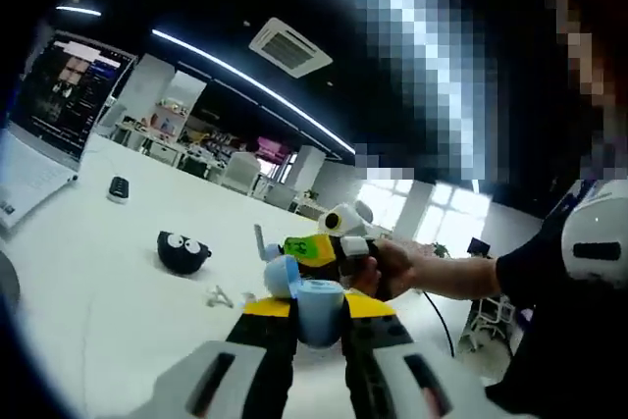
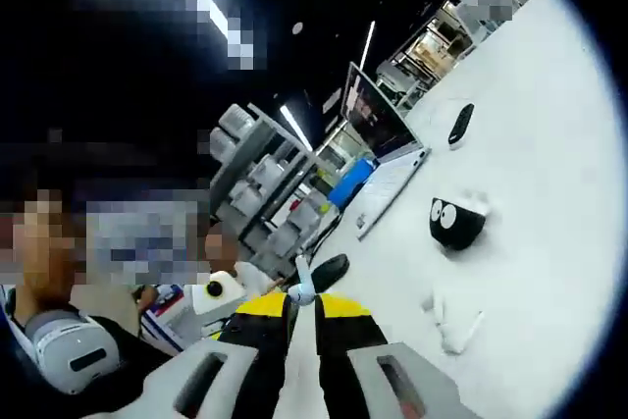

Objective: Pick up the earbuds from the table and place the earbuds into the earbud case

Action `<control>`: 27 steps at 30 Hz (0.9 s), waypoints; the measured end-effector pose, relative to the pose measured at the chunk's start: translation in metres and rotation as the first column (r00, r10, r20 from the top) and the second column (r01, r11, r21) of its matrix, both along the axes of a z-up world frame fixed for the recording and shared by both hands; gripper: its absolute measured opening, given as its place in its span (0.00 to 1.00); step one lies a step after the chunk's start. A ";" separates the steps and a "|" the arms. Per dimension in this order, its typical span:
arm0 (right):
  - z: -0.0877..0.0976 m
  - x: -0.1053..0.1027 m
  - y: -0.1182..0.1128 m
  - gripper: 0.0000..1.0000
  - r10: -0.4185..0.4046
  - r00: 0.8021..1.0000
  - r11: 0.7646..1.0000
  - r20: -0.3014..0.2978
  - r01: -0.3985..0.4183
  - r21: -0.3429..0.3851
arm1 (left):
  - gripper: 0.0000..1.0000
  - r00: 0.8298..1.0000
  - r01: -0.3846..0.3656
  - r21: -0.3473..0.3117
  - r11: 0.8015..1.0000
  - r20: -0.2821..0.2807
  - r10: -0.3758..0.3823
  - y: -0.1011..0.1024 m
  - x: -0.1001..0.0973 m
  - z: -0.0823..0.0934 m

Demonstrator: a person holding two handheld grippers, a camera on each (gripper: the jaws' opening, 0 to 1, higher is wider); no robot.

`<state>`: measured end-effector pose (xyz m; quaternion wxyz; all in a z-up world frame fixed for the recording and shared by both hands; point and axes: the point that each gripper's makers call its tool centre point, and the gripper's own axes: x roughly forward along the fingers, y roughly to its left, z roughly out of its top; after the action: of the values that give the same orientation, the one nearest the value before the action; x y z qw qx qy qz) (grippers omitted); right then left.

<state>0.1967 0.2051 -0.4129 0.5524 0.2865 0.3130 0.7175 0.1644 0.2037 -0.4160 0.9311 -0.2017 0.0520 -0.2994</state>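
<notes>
Holding a pale blue rounded plastic earbud case [image 1: 312,303] between its yellow-tipped jaws, the left hand-held gripper [image 1: 316,309] sits above the white tabletop [image 1: 98,282]; jaws closed against the case, lid [image 1: 282,277] flipped up to the left. Right hand-held gripper [image 1: 329,247] enters the left gripper view from the right, held by a person's hand [image 1: 392,267], its tip just above the open case.

In the right gripper view, the right hand-held gripper [image 2: 302,303] has its jaws nearly together, pinching a small white earbud [image 2: 301,287] with the stem poking up past the tips.

Two more small white earbud-like pieces [image 2: 453,326] lie on the tabletop, near each other. A black round soft toy with white eyes [image 2: 456,222] sits beyond them. An open grey laptop [image 2: 383,149] and a small black oval device [image 2: 459,125] sit farther off.
</notes>
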 end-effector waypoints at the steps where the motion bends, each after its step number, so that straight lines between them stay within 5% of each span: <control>1: 0.001 -0.002 0.000 0.10 0.004 1.000 1.000 -0.001 -0.004 0.003 | 0.19 1.000 0.002 -0.002 1.000 0.001 -0.002 -0.002 0.001 0.001; 12: 0.002 -0.015 -0.005 0.10 0.047 0.996 0.999 0.082 -0.046 -0.005 | 0.19 1.000 -0.024 -0.056 0.998 0.012 0.024 -0.002 -0.005 0.003; 13: 0.000 -0.011 -0.006 0.10 0.032 0.989 0.999 0.143 -0.031 -0.011 | 0.19 1.000 -0.027 -0.056 0.998 0.011 0.027 -0.001 -0.006 0.002; 15: 0.001 -0.008 -0.012 0.10 0.036 0.938 0.999 0.345 -0.027 -0.031 | 0.19 1.000 -0.031 -0.059 0.998 -0.001 0.031 0.001 -0.008 -0.001; 17: 0.003 -0.010 -0.018 0.10 0.048 0.826 0.998 0.562 -0.024 -0.051 | 0.19 1.000 -0.030 -0.066 0.997 -0.013 0.029 0.002 -0.011 -0.004; 21: 0.019 -0.021 -0.026 0.10 0.055 0.523 0.998 0.850 -0.024 -0.050 | 0.19 1.000 -0.016 -0.071 0.997 -0.019 0.015 -0.001 -0.015 -0.006; 23: 0.024 -0.027 -0.031 0.10 0.078 0.316 0.997 0.945 -0.037 -0.070 | 0.19 1.000 -0.009 -0.066 0.998 -0.008 0.008 -0.002 -0.015 -0.005; 24: 0.026 -0.028 -0.032 0.10 0.085 0.234 0.996 0.969 -0.031 -0.080 | 0.19 1.000 -0.009 -0.061 0.998 0.002 0.009 -0.003 -0.016 -0.005; 25: 0.025 -0.032 -0.034 0.10 0.109 0.106 0.994 0.988 -0.027 -0.107 | 0.19 0.998 -0.032 -0.016 0.999 0.044 0.032 -0.002 -0.015 -0.003; 27: 0.024 -0.046 -0.038 0.10 0.154 -0.107 0.987 0.982 -0.028 -0.157 | 0.19 0.994 -0.073 0.059 0.996 0.080 0.068 0.000 -0.014 -0.005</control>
<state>0.1509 0.1675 -0.3891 0.5636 -0.3852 -0.1505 0.7151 0.1507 0.2033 -0.4205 0.9482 -0.1626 0.0176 -0.2723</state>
